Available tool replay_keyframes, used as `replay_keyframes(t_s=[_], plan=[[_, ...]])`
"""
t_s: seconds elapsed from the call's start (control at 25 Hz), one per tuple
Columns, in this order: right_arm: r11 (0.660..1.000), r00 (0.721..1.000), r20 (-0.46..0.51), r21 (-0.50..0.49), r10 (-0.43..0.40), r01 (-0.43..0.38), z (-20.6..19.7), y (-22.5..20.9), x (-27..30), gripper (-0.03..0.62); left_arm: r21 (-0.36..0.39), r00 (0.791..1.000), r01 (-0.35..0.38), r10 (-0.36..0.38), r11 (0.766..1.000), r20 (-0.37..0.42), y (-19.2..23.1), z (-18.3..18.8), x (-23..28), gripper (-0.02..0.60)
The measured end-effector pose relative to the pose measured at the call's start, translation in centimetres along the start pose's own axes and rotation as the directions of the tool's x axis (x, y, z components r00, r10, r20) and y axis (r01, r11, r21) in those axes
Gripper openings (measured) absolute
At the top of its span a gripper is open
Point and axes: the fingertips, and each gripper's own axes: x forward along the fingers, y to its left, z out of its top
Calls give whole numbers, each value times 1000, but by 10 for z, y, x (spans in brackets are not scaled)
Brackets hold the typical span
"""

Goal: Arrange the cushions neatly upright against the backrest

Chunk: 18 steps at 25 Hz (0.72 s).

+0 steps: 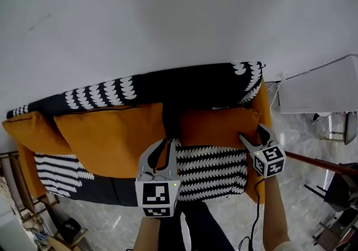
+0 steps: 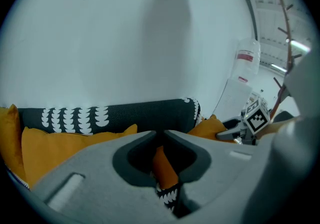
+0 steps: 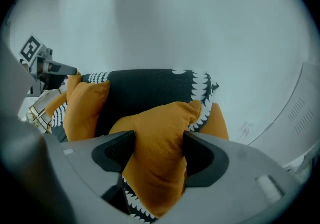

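the right-hand orange cushion (image 1: 215,127) stands against the patterned backrest (image 1: 184,85) at its right end. the left gripper (image 1: 168,142), nearly closed, pinches its left edge. the right gripper (image 1: 253,134), set wider, clasps its plump right corner. a second orange cushion (image 1: 109,135) leans just left of it.

Right cushion (image 1: 215,127): orange cloth, matt, with a fine grainy weave, soft and puckered.
Middle cushion (image 1: 109,138): the same orange cloth, matt, lying smoother.
Sofa cover (image 1: 184,85): black cloth printed with white leaf shapes, matt, finely pebbled.
Left gripper (image 1: 166,142): grey plastic, matt and smooth, with darker jaw linings.
Right gripper (image 1: 251,132): the same grey matt plastic, with dark, finely textured pads.
Marker cube (image 1: 158,198): 1 on each gripper, black-and-white print, matt.
Wall (image 1: 168,15): white, smooth, matt.
Floor (image 1: 299,135): pale stone-look tiles, glossy.
Rail (image 1: 324,164): reddish-brown, looks like wood, slight sheen.
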Motion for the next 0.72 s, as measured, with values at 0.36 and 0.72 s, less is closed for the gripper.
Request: replay_keyframes(t_s=[0.36, 0.72], plan=[[980, 979, -56, -23, -198, 197, -15, -28, 6, 393, 0, 1000, -7, 7, 1000, -8, -6, -7, -3, 49], [931, 984, -178, -354, 19, -82, 35, 49, 69, 516, -23, 999, -35, 35, 999, -10, 10, -11, -10, 49]])
